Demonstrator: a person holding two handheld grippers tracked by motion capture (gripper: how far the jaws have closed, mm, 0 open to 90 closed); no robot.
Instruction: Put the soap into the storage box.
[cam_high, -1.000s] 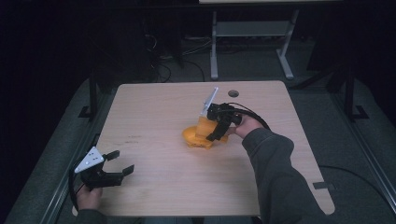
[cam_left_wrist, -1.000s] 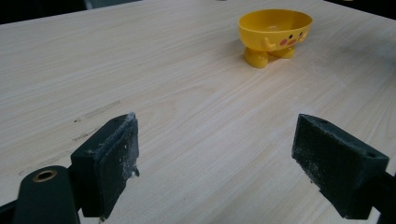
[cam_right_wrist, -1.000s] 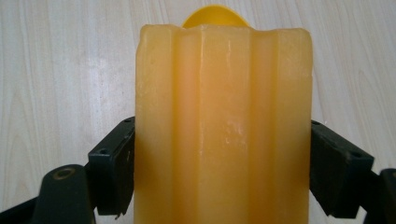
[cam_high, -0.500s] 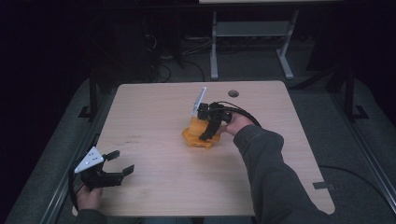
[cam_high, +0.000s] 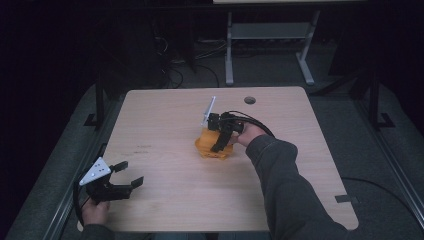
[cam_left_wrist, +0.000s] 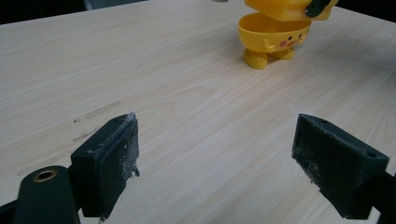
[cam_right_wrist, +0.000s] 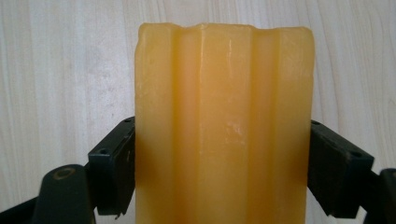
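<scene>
A yellow toy figure (cam_high: 212, 147) stands mid-table; in the left gripper view its lower half (cam_left_wrist: 273, 37) shows feet, small arms and pink cheeks. Just above that half hangs a yellow top piece (cam_left_wrist: 280, 5), slightly apart from it. My right gripper (cam_high: 219, 142) is shut on this yellow ribbed piece (cam_right_wrist: 224, 116), with one jaw pressed to each side of it (cam_right_wrist: 224, 172). My left gripper (cam_high: 131, 173) rests near the table's front left corner, open, with nothing between its pads (cam_left_wrist: 215, 163).
The wooden table (cam_high: 165, 125) has a round cable hole (cam_high: 250, 100) at the back right. Behind the table stand a grey metal frame (cam_high: 270, 30) and loose cables on the dark floor (cam_high: 175, 75). A sleeve (cam_high: 290, 190) crosses the right front.
The right gripper has shifted a little left and down over the yellow toy with the piece in it. The left gripper has stayed put.
</scene>
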